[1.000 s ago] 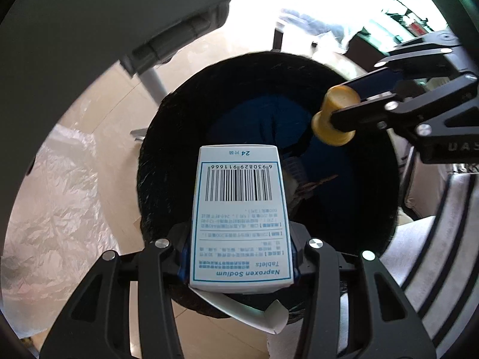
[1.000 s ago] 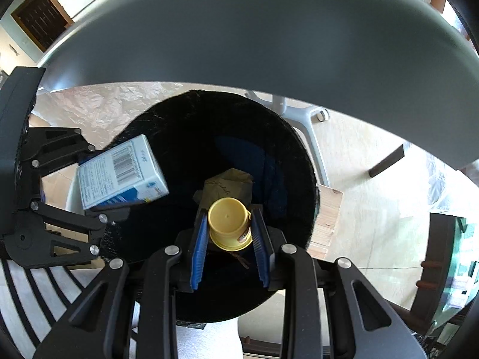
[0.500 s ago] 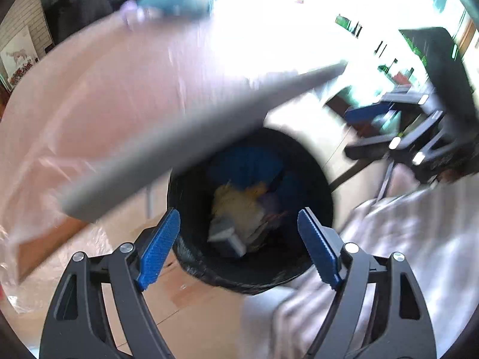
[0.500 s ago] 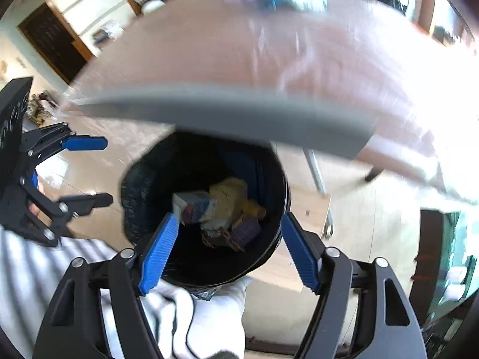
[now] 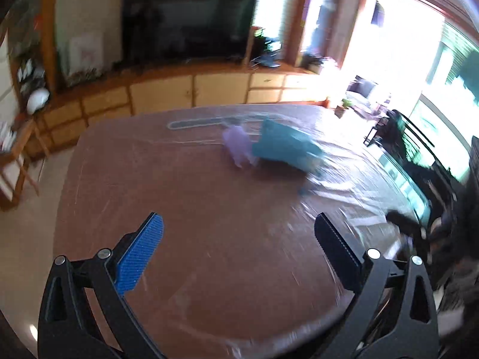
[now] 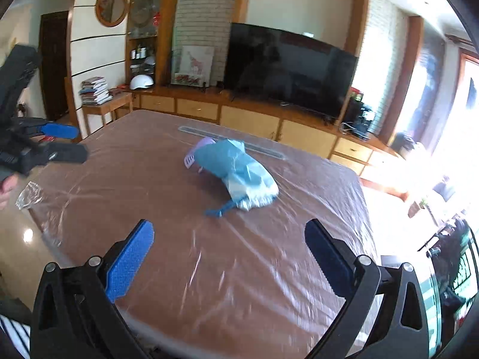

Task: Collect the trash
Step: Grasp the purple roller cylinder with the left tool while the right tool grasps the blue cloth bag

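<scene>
A blue plastic bag (image 5: 284, 149) (image 6: 242, 173) lies on the brown table (image 5: 179, 209) (image 6: 134, 179), leaning against a small purple basket (image 5: 238, 146) (image 6: 194, 152). My left gripper (image 5: 238, 220) hovers above the near part of the table. Its jaws are opening wide with nothing between them. My right gripper (image 6: 229, 224) also hangs over the near table edge, jaws opening and empty. In the right wrist view the left gripper (image 6: 79, 143) shows at the far left, held by a hand (image 6: 6, 188). No trash bin is in view.
Clear plastic sheeting covers the table, with a crumpled corner (image 6: 28, 194) at its left. A long flat strip (image 6: 194, 131) (image 5: 194, 124) lies behind the bag. Beyond stand a TV (image 6: 287, 68) on a low cabinet, a side table with books (image 6: 95, 91), and dark furniture (image 5: 413, 149) at right.
Both grippers let go of the pill box and the yellow-capped bottle into the black bin, opened wide, then rose from under the table to above its top.
</scene>
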`<state>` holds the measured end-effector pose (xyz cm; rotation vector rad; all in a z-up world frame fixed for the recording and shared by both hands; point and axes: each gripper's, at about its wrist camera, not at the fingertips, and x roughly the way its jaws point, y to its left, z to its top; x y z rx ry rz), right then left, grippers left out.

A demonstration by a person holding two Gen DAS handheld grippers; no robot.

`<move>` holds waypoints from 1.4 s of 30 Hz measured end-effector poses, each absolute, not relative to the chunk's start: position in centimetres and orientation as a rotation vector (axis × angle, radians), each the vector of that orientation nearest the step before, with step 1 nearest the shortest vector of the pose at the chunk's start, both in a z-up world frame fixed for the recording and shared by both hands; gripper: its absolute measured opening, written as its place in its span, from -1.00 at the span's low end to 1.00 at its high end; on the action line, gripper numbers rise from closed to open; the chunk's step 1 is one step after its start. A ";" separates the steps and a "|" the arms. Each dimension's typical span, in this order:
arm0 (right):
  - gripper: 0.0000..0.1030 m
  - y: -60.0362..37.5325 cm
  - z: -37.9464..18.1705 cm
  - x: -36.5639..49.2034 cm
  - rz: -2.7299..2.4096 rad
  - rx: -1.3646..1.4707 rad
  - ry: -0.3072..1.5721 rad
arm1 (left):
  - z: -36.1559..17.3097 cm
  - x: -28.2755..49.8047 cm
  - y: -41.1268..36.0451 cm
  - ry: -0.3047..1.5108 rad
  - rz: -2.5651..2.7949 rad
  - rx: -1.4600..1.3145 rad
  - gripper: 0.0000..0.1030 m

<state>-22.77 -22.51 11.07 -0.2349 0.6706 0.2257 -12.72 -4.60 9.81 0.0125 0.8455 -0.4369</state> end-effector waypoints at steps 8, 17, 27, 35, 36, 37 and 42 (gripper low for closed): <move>0.92 -19.9 9.0 -14.5 0.320 -0.428 0.745 | 7.7 -1.6 -6.3 0.995 -0.455 -0.156 0.96; 0.92 -18.4 6.3 -7.1 0.355 -0.508 0.804 | 3.7 5.3 -9.5 1.142 -0.460 -0.231 0.78; 0.70 -18.5 4.1 -3.5 0.388 -0.480 0.923 | 2.0 6.5 -12.1 1.186 -0.473 -0.090 0.19; 0.09 -21.8 5.2 -3.7 0.385 -0.224 0.974 | 2.6 6.9 -12.8 1.144 -0.475 -0.050 -0.10; 0.08 -22.3 5.3 -3.7 0.380 -0.193 0.972 | 2.9 6.7 -12.7 1.133 -0.474 -0.044 -0.10; 0.06 -22.8 5.5 -3.9 0.375 -0.159 0.969 | 2.9 6.6 -12.6 1.128 -0.477 -0.040 -0.11; 0.03 -25.4 6.0 -5.3 0.359 -0.026 0.955 | 3.2 5.7 -11.7 1.098 -0.487 -0.061 -0.13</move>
